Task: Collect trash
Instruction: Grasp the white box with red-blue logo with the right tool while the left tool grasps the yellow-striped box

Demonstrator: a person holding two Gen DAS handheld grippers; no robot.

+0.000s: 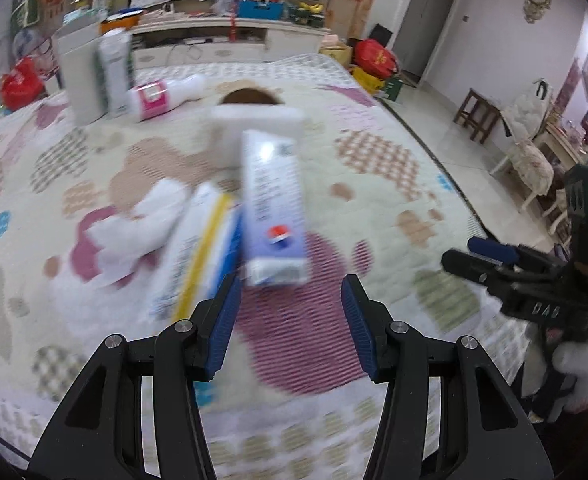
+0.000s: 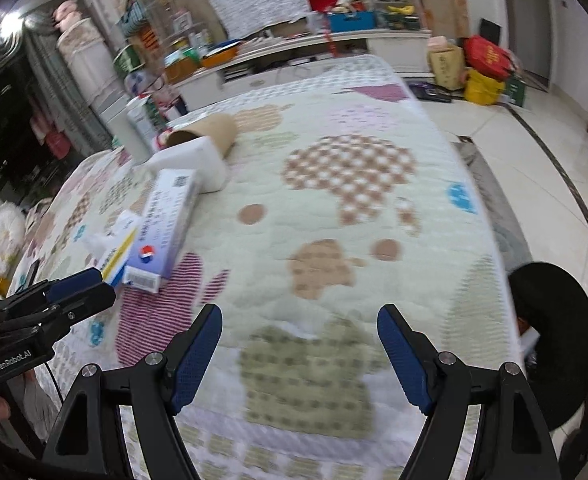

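Both the left tool (image 1: 290,312) and right tool (image 2: 298,354) stand open and empty, with the long white-and-purple cardboard box (image 1: 271,208), crumpled white tissue (image 1: 133,228) and brown cardboard tube (image 2: 209,130) uncollected on the quilted bed (image 2: 334,200).

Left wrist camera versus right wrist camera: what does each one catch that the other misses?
Only the left wrist view shows the white bottle with a pink label lying on its side. Only the right shows the round black bin beside the mat. Both show the long purple-and-white carton, the patterned quilted mat, and both open grippers, left gripper and right gripper.
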